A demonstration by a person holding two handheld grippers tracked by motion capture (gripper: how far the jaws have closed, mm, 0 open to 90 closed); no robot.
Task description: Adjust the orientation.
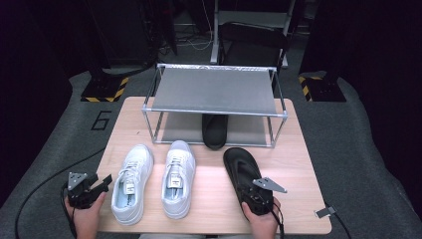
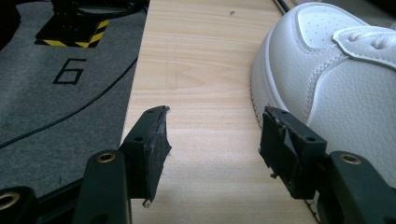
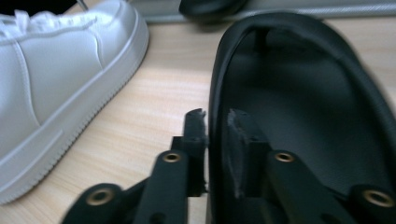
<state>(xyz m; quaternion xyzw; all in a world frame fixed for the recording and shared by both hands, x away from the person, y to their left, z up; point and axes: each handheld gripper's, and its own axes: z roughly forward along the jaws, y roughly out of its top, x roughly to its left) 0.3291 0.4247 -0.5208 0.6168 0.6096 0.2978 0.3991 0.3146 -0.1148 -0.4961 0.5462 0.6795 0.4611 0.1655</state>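
Note:
A black slip-on shoe (image 1: 241,167) (image 3: 303,93) lies on the right side of the wooden table (image 1: 293,164), toe pointing away. My right gripper (image 1: 250,189) (image 3: 217,116) is at its heel end, one jaw outside the rim and one inside. The jaws stand slightly apart around the rim and look loose on it. Two white sneakers (image 1: 130,184) (image 1: 177,178) stand side by side in the middle. My left gripper (image 1: 105,180) (image 2: 215,126) rests open beside the left sneaker (image 2: 336,70), with bare table between its jaws.
A metal two-tier rack (image 1: 214,89) stands at the table's far side, with a second black shoe (image 1: 215,130) (image 3: 210,7) on its lower shelf, toe sticking out. Dark floor with a "6" mark (image 2: 70,70) and a cable lies to the left.

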